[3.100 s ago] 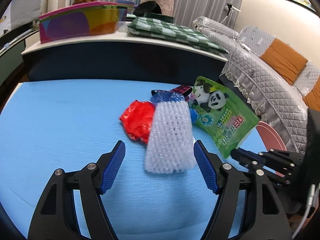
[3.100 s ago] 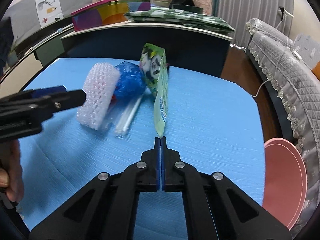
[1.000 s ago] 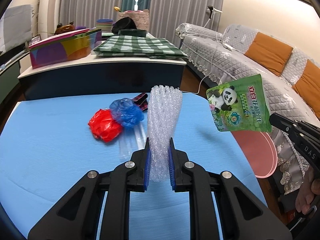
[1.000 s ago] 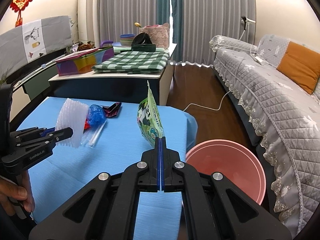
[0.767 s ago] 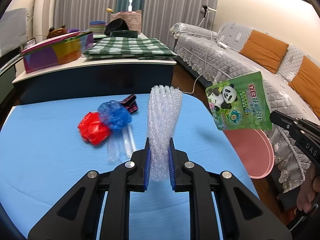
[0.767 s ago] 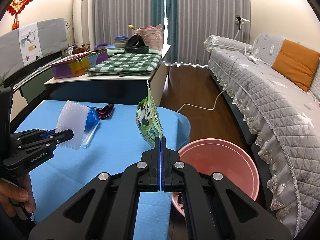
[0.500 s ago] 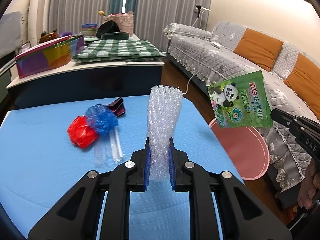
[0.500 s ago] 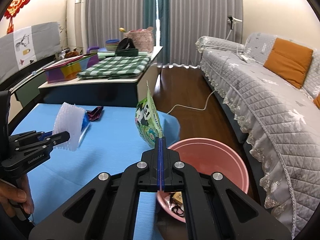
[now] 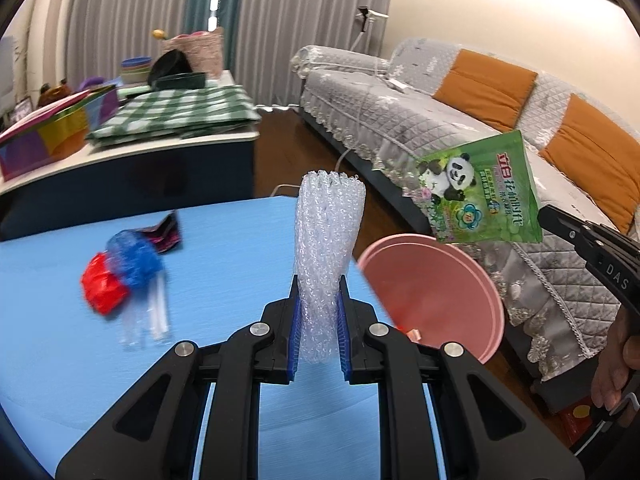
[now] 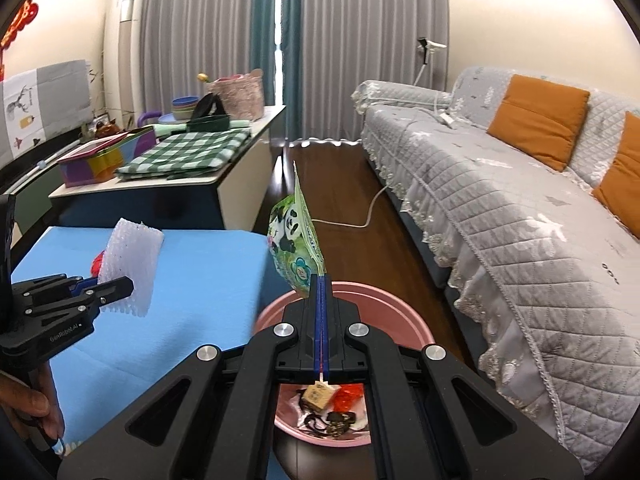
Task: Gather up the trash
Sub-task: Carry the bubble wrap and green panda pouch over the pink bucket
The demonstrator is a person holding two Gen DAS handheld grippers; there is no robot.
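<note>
Two black claws (image 9: 319, 332) (image 10: 321, 320), blue ribbed pads (image 9: 295, 332), silver screws, white "DAS" lettering, bare-skinned fingers (image 10: 38, 406).

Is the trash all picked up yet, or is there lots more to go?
Partly. Some scraps already lie in the pink bin. The right claw holds the panda pouch above the bin, and the left claw grips the bubble wrap. On the blue table are the red wad, blue wad, dark wrapper and clear strips.

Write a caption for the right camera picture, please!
Right tongs hold a panda snack bag above the pink trash bin.
</note>
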